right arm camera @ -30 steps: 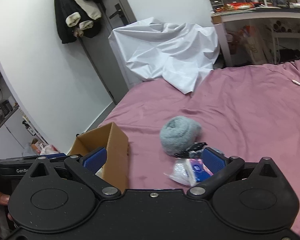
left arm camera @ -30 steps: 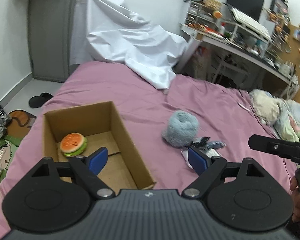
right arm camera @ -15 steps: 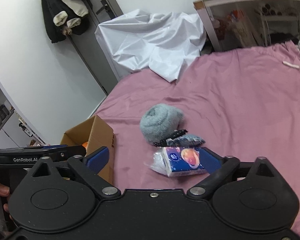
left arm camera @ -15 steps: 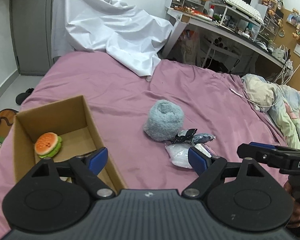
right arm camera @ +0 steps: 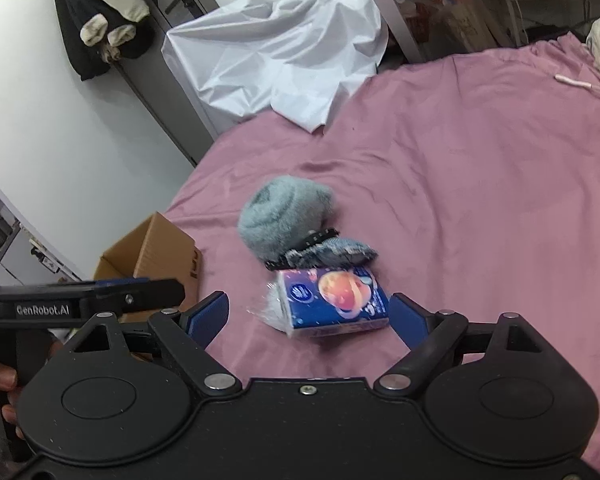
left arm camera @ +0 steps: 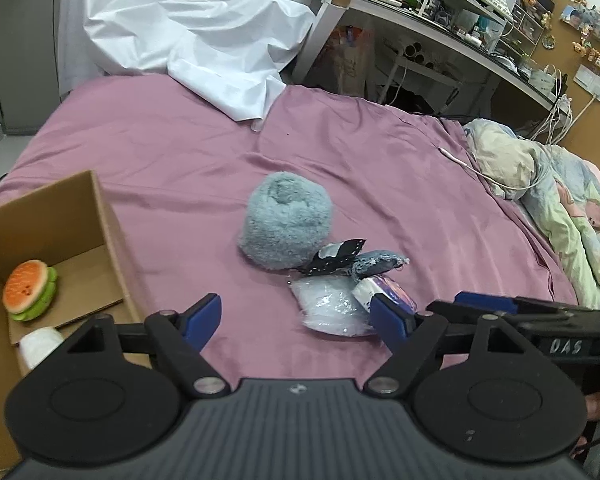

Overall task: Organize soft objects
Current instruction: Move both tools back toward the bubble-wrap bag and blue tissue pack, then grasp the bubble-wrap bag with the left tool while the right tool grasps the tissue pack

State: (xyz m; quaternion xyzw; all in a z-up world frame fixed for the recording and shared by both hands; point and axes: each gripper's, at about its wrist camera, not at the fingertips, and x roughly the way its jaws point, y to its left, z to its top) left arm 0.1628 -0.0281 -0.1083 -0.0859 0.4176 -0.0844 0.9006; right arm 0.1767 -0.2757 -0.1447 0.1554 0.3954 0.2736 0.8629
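The box (left arm camera: 100,216) sits open-topped at the bed's (left arm camera: 380,168) left edge, so soft things can be dropped straight in; a burger toy (left arm camera: 30,290) and something white (too cropped to name) already lie inside. Still out on the sheet, touching in a cluster, are the fuzzy ball (left arm camera: 286,222), a dark scrap (left arm camera: 336,256), a grey pouch (right arm camera: 332,250) and the tissue pack (right arm camera: 332,306).

The right gripper (right arm camera: 310,314) hangs low over the sheet, tilted down, its blue pads spread either side of the tissue pack without touching it, probably lined up to pinch it. The left gripper (left arm camera: 296,318) hovers beside the box, pads apart, holding nothing.
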